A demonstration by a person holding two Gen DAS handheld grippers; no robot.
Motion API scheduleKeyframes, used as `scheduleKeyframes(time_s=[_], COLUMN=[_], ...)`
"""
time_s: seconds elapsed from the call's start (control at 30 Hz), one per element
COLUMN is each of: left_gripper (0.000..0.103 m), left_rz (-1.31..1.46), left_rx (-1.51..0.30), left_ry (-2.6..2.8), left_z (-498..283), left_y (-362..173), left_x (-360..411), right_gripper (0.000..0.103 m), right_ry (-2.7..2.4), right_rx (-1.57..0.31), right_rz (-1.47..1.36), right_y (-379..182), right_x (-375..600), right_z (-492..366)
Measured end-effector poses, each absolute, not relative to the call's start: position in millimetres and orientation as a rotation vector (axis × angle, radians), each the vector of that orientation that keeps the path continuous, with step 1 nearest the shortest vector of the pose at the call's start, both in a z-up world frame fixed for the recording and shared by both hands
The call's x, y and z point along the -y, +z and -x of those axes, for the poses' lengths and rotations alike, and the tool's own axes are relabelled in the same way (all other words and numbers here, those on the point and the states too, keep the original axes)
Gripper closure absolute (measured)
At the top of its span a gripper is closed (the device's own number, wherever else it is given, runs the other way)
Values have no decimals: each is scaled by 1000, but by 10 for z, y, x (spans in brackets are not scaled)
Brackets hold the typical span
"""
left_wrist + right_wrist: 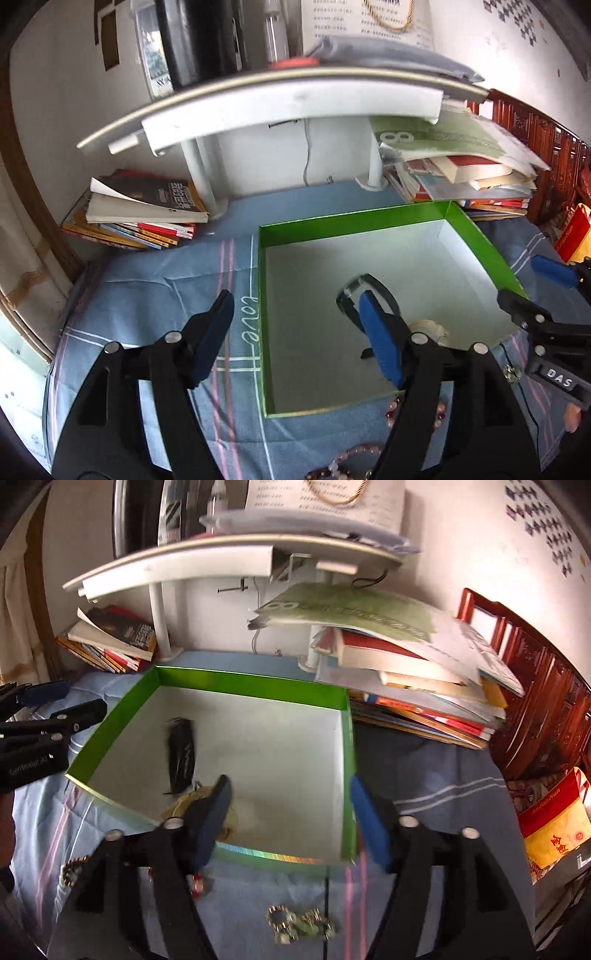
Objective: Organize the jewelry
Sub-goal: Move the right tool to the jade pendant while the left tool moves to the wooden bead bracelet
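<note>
An open green box (pixel 332 221) with a white floor stands on the blue cloth; it also shows in the right wrist view (pixel 251 683). A black watch (pixel 181 757) lies inside it, partly hidden by a finger in the left wrist view (pixel 373 284). A pale bangle (pixel 428 326) lies in the box near it. My left gripper (pixel 295 332) is open and empty at the box's near-left rim. My right gripper (pixel 291 812) is open and empty over the box's near-right corner. A green-stone pendant on a black cord (pixel 299 925) and bead bracelets (pixel 354 458) lie on the cloth in front of the box.
Book stacks stand at the back left (pixel 140 214) and back right (pixel 413 672). A white curved shelf on posts (pixel 258 99) overhangs the back of the table. A red wooden chair (pixel 535 686) and a red-yellow bag (pixel 554 823) are at the right.
</note>
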State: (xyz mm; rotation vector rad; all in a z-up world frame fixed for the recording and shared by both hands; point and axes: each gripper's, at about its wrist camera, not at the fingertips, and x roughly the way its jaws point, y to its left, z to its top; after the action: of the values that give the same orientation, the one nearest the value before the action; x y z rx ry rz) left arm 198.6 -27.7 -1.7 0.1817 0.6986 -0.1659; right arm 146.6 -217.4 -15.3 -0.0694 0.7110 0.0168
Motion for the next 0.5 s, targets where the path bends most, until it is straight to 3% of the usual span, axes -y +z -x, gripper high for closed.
scheduleKeyframes(time_s=[0.23,0.5], left_gripper=[27,27], left_rz=[-152,-144], left_rx=[-719,-961], left_ry=[-62,-100], left_z=[-1350,-739], left_y=[-63,-735], left_x=[-100,-158], right_gripper=[30,30], right_ry=[30,-9], right_rx=[-796,-905], right_rz=[-5,-17], right_y=[-456,-896], right_x=[2340,2380], right_z=[-954,-777])
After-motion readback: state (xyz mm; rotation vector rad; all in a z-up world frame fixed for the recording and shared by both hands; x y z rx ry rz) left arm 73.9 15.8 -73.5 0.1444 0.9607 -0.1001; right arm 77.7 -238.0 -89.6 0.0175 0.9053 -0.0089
